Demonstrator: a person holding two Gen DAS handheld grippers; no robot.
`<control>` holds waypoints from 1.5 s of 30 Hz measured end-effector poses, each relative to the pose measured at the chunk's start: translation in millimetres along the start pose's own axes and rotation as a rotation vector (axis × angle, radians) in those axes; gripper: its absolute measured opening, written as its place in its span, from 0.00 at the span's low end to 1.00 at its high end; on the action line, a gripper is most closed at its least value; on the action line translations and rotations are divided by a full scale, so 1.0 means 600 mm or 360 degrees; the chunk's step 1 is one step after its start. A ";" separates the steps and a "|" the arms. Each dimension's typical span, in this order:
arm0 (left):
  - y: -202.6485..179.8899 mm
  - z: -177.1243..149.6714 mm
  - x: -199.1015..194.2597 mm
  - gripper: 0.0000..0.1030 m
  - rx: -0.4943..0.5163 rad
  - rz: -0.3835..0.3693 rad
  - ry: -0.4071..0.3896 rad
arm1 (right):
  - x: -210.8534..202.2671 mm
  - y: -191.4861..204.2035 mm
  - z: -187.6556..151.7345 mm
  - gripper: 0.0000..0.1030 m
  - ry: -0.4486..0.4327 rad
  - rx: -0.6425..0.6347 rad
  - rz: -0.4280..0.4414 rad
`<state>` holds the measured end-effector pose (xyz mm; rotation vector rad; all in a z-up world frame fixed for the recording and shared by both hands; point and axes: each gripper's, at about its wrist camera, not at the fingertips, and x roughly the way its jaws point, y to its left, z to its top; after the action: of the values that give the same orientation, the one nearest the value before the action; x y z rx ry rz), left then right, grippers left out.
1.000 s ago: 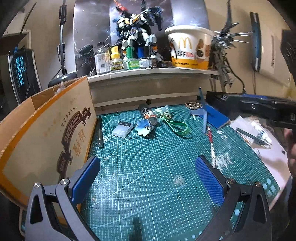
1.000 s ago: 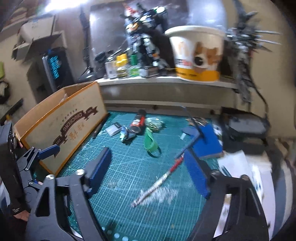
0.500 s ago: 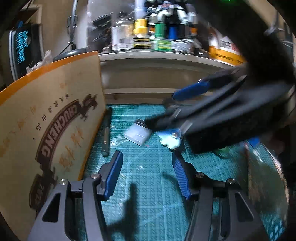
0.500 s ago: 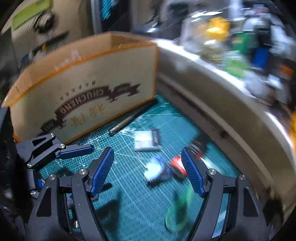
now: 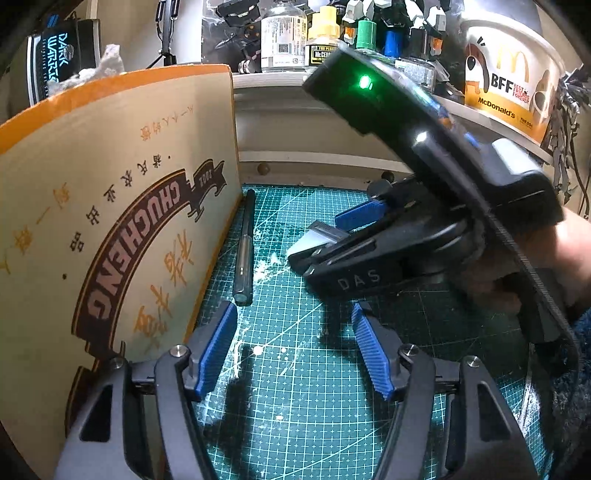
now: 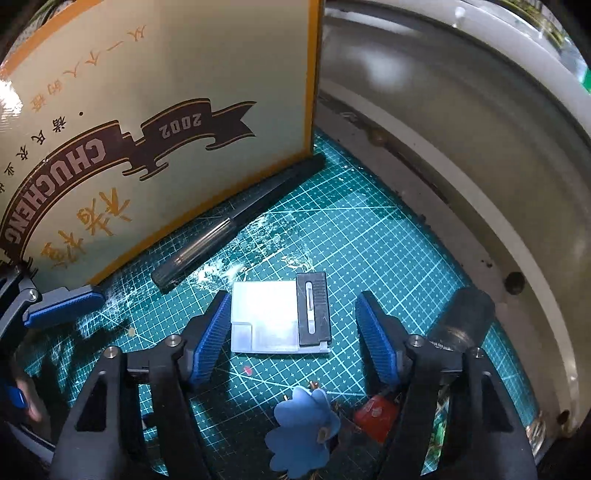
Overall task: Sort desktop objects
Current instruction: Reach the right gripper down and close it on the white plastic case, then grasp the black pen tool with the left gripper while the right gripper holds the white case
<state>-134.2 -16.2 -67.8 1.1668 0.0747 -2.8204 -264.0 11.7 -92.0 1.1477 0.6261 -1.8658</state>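
Note:
A small flat case (image 6: 273, 314), clear with a black strip on its right side, lies on the green cutting mat (image 6: 369, 236). My right gripper (image 6: 293, 306) stands open low over it, one blue pad on each side, not touching. From the left wrist view the right gripper (image 5: 325, 240) hides most of the case (image 5: 317, 234). A black pen (image 5: 245, 247) lies along the foot of the cardboard box (image 5: 110, 221). My left gripper (image 5: 293, 350) is open and empty just short of the pen's near end.
A blue flower-shaped piece (image 6: 303, 432), a red item (image 6: 376, 413) and a black cylinder (image 6: 461, 317) lie close to the right gripper. The desk's raised back ledge (image 6: 461, 166) borders the mat. Bottles (image 5: 284, 33) and a McDonald's bucket (image 5: 509, 81) stand on the shelf.
The right gripper swung left and down from the mat's middle until its fingers straddle the case. The left gripper moved forward toward the pen and the box.

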 end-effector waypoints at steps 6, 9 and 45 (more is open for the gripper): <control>0.004 0.005 -0.002 0.68 -0.0040 -0.0036 0.0035 | -0.063 -0.008 -0.030 0.47 -0.0039 0.0189 -0.0116; -0.006 0.013 0.001 0.71 -0.0072 -0.0044 0.0034 | -0.126 -0.022 -0.062 0.47 -0.0149 0.0341 -0.0165; -0.066 0.048 0.090 0.75 0.0295 0.0589 0.0084 | -0.306 -0.026 -0.260 0.47 -0.0500 0.0631 -0.0087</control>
<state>-196.1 17.8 -85.1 1.1501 -0.3679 -2.5106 -161.2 209.8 0.2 1.0512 0.1123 -2.2223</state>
